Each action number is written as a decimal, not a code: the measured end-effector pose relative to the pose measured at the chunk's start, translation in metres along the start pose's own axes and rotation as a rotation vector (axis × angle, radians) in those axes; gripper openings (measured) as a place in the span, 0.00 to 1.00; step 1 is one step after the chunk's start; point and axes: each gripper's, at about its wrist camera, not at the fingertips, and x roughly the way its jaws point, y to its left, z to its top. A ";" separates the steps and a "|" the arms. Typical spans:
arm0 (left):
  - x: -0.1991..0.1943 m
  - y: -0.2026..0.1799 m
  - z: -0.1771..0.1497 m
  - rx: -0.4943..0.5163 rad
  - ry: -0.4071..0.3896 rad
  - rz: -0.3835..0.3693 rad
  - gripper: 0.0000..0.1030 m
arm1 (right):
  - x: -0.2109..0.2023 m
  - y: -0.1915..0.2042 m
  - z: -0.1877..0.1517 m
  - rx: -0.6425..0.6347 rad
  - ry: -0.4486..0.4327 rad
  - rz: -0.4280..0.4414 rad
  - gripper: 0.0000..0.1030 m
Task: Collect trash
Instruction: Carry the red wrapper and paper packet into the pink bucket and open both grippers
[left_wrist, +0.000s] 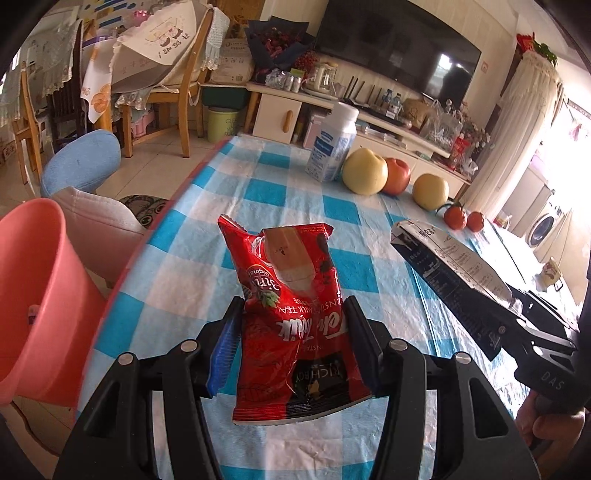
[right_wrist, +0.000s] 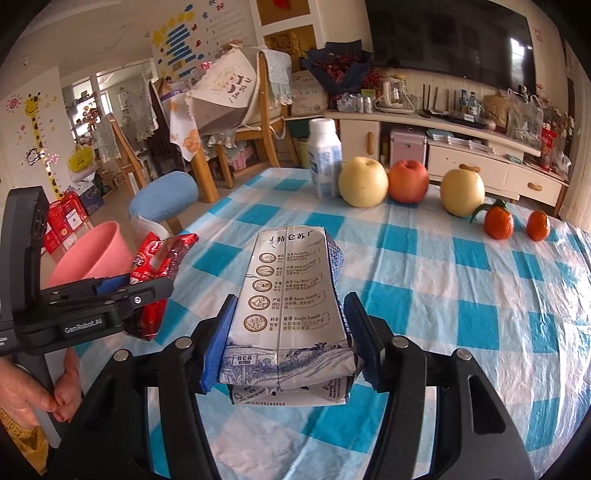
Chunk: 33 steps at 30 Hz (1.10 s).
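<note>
The pink bin (left_wrist: 33, 295) lies left of the left gripper (left_wrist: 291, 314), which clamps the red milk-tea packet (left_wrist: 288, 310), nearer than the right gripper (right_wrist: 290, 314) clamping the milk carton (right_wrist: 291, 306).

My left gripper (left_wrist: 291, 314) is matte black, with two angular link arms on each side joined by round silver pivot screws. A ribbed blue pad (left_wrist: 221, 354) lines the finger at nine o'clock. My right gripper (right_wrist: 291, 314) is built alike, with blue pads (right_wrist: 216, 347) on both fingers. Seen from the right wrist, the left unit's side reads "GenRobot.AI" in white beside small dark screws. My bare left hand (right_wrist: 40, 387) shows at eight o'clock, with reddish skin and short nails.
</note>
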 end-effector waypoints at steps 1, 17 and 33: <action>-0.002 0.002 0.000 -0.005 -0.006 0.000 0.54 | -0.001 0.004 0.001 -0.002 -0.002 0.007 0.57; -0.055 0.087 0.015 -0.188 -0.148 0.118 0.54 | 0.019 0.126 0.041 -0.171 -0.019 0.176 0.57; -0.091 0.233 0.005 -0.581 -0.209 0.312 0.54 | 0.086 0.264 0.067 -0.355 0.029 0.323 0.58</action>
